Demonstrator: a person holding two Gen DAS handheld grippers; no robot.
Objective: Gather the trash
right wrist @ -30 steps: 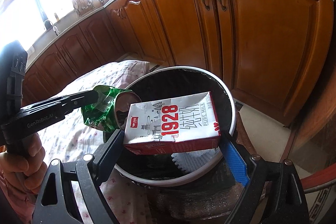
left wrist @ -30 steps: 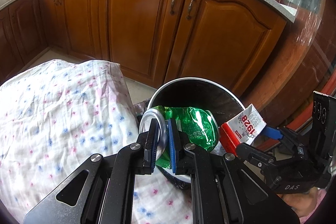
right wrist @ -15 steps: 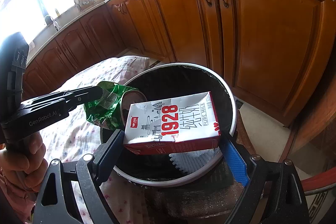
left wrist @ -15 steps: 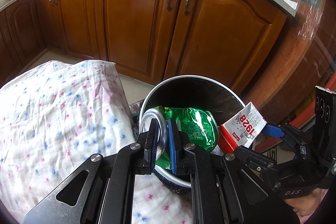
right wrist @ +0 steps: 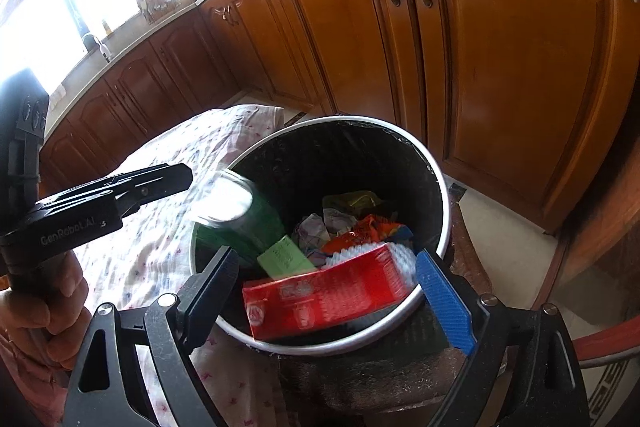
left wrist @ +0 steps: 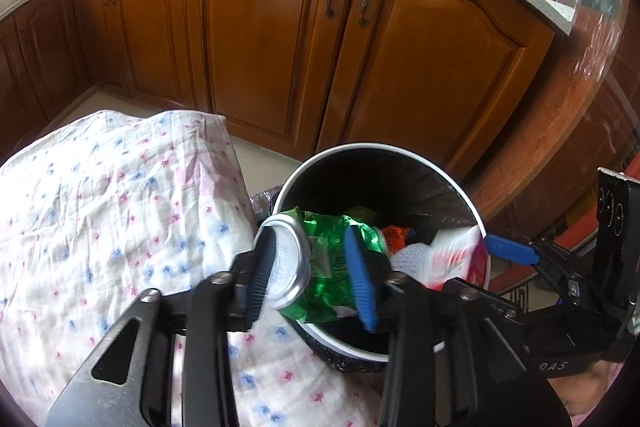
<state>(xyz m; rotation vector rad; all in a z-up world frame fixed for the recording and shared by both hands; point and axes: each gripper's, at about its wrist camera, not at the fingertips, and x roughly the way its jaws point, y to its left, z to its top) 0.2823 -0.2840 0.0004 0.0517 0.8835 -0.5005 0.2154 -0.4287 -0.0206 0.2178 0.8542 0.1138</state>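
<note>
Your left gripper has just been opening, its jaws apart around the crushed green can over the bin. Right gripper gapes; the red carton drops inside. Hold both steady above the near rim.

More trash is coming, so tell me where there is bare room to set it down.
Free: the floral cloth left of the bin, and the pale floor strip below the cabinets. Crowded: the bin mouth, where the green can and red carton are dropping between both grippers' opened jaws.
</note>
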